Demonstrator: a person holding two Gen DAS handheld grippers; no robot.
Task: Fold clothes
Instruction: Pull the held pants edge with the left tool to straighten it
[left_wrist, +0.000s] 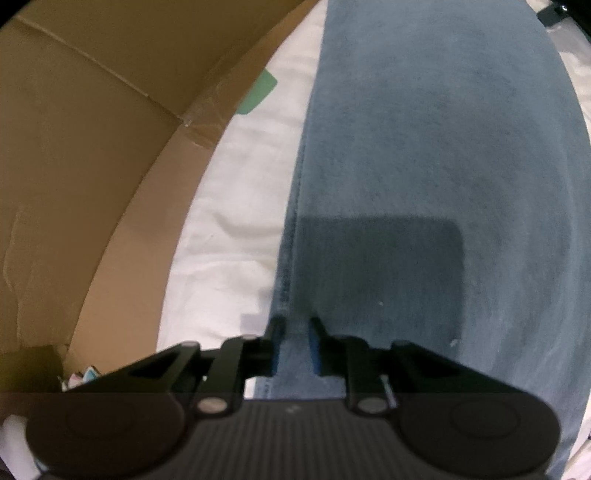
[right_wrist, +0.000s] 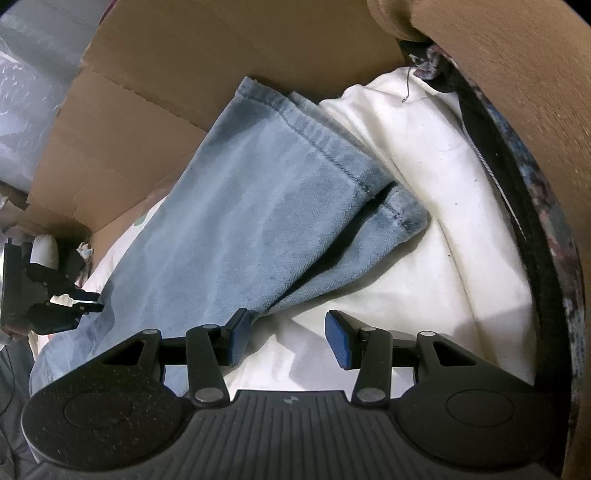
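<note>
A pair of light blue jeans (left_wrist: 424, 166) lies stretched out on a white sheet (left_wrist: 240, 221). My left gripper (left_wrist: 295, 326) points down at the jeans' left side seam, and its narrow jaws pinch a strip of denim. In the right wrist view both hemmed leg ends of the jeans (right_wrist: 240, 206) reach toward the cardboard. My right gripper (right_wrist: 290, 332) hovers open over the white sheet (right_wrist: 424, 240) beside the lower leg, with nothing between its blue pads (right_wrist: 340, 343). The left gripper (right_wrist: 90, 301) shows at the jeans' far left edge.
Cardboard panels (left_wrist: 92, 147) border the sheet on the left, with a green tag (left_wrist: 260, 92) at their edge. In the right wrist view cardboard (right_wrist: 221, 48) stands behind the legs, clear plastic (right_wrist: 29, 74) lies top left, and a brown curved surface (right_wrist: 535, 110) with dark patterned fabric (right_wrist: 546, 221) bounds the right.
</note>
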